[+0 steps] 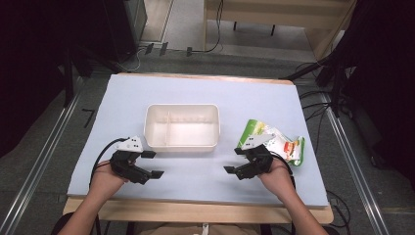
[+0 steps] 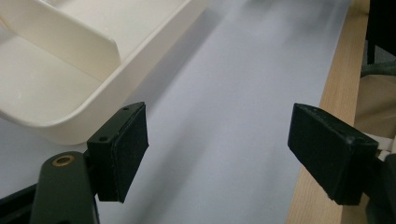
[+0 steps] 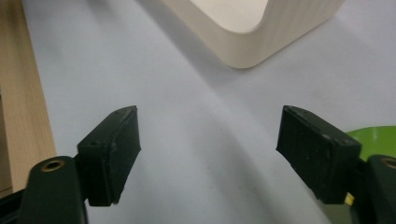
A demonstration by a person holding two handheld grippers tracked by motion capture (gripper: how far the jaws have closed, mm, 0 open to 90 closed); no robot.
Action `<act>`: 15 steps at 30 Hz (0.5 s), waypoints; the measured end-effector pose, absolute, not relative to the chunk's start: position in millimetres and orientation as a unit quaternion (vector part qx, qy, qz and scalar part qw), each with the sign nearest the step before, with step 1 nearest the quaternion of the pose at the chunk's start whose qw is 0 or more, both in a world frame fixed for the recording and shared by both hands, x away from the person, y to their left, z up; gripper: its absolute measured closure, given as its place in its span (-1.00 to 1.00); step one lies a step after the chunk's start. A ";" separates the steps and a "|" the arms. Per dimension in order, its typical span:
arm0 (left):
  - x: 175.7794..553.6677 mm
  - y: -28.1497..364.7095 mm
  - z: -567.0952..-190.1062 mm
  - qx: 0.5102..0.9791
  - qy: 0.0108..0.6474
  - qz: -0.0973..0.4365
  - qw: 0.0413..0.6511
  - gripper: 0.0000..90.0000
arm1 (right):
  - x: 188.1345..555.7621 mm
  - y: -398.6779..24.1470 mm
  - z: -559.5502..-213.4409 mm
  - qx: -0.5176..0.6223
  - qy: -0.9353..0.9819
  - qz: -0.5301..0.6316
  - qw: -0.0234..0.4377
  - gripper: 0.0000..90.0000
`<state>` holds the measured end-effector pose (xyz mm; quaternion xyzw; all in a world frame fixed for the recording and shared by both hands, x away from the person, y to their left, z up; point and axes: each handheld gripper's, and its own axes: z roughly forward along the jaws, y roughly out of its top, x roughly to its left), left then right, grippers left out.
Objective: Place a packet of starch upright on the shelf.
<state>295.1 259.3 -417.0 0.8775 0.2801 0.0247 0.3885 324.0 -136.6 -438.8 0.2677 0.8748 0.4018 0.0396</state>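
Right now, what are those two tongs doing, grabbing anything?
Left tongs: open, holding nothing, near the white divided bin.
Right tongs: open, holding nothing, beside the green snack packet.

- From the high view you get an evenly lit surface (image 1: pixel 195 93), bright and pale, while the room's left and right edges fall into near black.
- The picture is soft and low in detail; print on the green packet (image 1: pixel 286 144) is unreadable.
- Shadows are faint: a soft one hugs the white tray (image 1: pixel 182 142) on its near side.
- In your left gripper view the far surface blurs; the tool (image 2: pixel 217 154) pads stay sharp.
- Your right gripper view shows a diffuse shadow beside the tray (image 3: pixel 261 46), no glare.
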 end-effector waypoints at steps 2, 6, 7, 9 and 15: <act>295.1 259.8 -417.1 0.877 0.282 0.025 0.388 -0.54 | 321.3 -132.9 -440.1 0.256 0.875 0.408 0.056 -0.59; 294.7 261.0 -417.2 0.876 0.283 0.026 0.390 -0.54 | 319.7 -128.5 -439.2 0.270 0.867 0.413 0.069 -0.63; 294.7 261.9 -417.0 0.876 0.283 0.026 0.391 -0.54 | 319.5 -126.5 -438.4 0.289 0.863 0.408 0.068 -0.66; 293.8 263.0 -416.4 0.875 0.286 0.027 0.390 -0.54 | 318.6 -125.0 -437.6 0.312 0.860 0.396 0.077 -0.66; 293.2 263.4 -416.5 0.875 0.286 0.028 0.389 -0.54 | 316.1 -130.0 -434.8 0.307 0.862 0.399 0.062 -0.66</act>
